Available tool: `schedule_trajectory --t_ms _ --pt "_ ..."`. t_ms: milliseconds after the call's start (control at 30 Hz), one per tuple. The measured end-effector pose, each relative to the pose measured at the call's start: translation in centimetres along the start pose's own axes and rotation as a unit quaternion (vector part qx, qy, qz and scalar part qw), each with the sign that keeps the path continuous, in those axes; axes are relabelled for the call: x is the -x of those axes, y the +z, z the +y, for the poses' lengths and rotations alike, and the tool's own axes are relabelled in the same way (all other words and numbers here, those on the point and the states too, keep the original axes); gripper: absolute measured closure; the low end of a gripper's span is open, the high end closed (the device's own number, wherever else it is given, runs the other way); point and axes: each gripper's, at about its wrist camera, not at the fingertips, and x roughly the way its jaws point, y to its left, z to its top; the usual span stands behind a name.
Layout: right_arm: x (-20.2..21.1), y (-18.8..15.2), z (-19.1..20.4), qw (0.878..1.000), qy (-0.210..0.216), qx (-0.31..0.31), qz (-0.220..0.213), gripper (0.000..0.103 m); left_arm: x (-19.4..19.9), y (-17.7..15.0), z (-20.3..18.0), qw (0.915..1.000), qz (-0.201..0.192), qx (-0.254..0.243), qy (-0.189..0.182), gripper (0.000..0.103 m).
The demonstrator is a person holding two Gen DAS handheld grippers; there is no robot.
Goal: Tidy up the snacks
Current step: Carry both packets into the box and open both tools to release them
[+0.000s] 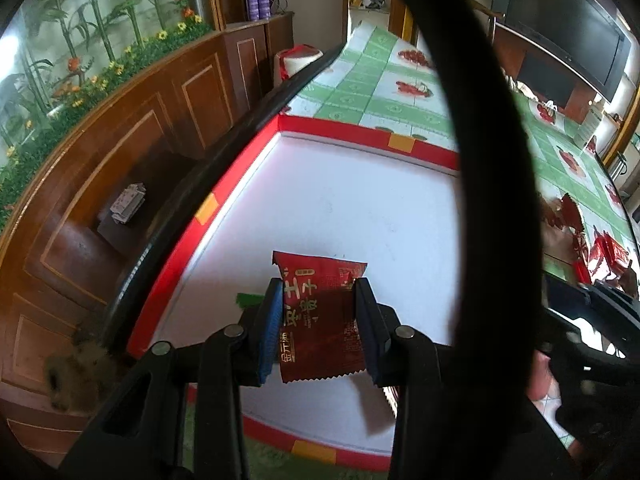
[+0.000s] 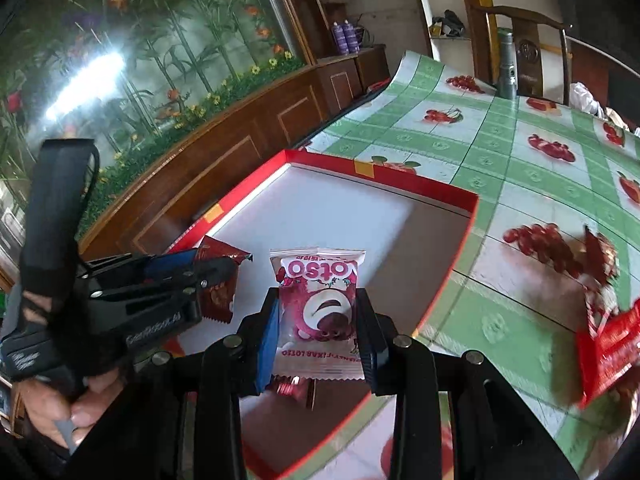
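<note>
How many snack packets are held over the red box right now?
2. A dark red packet sits in the left gripper; a pink Lotso packet in the right gripper. More packets lie blurred on the tablecloth.

Table [image 2: 500, 168] carries red box [image 2: 440, 194], snacks [image 2: 608, 336].

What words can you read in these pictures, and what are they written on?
"otso" and "LOTSO": upside down on the pink and white snack packet in the right claw.
"金元满" in gold, with bigger gold characters beside it: on the dark red snack packet in the left claw; its small white print is too tiny to read.
White lettering on the left claw's body is too blurred.
</note>
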Motion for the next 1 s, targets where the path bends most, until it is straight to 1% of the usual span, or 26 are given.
schedule_trajectory --t_ms 267,400,467,600,667,767,800,833,933,1000 --pt "-3.1 0.1 -0.2 0.999 -0.01 0.007 0.031 0.069 -2.1 -0.3 -0.8 0.9996 0.025 -0.012 -0.006 0.066" --pt "-3.8 0.0 -0.2 0.999 -0.012 0.012 0.042 0.069 -2.1 -0.5 -0.4 0.9996 0.027 -0.009 -0.009 0.065" --pt "-4.1 -0.1 -0.1 0.999 -0.014 0.012 0.049 0.066 -2.0 -0.6 -0.4 0.9996 0.025 -0.011 -0.005 0.064" --pt "-3.7 -0.1 0.0 0.999 -0.017 0.009 0.046 0.065 -1.5 -0.6 0.1 0.9998 0.019 -0.005 0.002 0.063" --pt "-3.2 0.1 0.0 0.999 -0.016 0.007 0.039 0.062 -1.0 -0.6 0.4 0.9999 0.015 0.001 0.006 0.062" --pt "-2.0 0.2 0.1 1.0 -0.013 0.005 0.025 0.062 -0.1 -0.5 0.7 0.9998 0.005 0.006 0.016 0.06" --pt "-1.5 0.2 0.1 1.0 -0.013 0.004 0.02 0.062 0.2 -0.5 0.7 0.9998 0.002 0.007 0.019 0.056" --pt "-0.9 0.2 0.1 1.0 -0.011 0.002 0.015 0.062 0.7 -0.5 0.8 0.9997 -0.003 0.01 0.021 0.051" --pt "1.0 0.0 0.0 1.0 -0.009 -0.004 -0.002 0.062 1.8 -0.5 0.7 0.9992 -0.018 0.012 0.033 0.042" --pt "2.3 -0.2 -0.2 1.0 -0.008 -0.006 -0.012 0.062 2.8 -0.6 0.3 0.9988 -0.03 0.011 0.039 0.038"
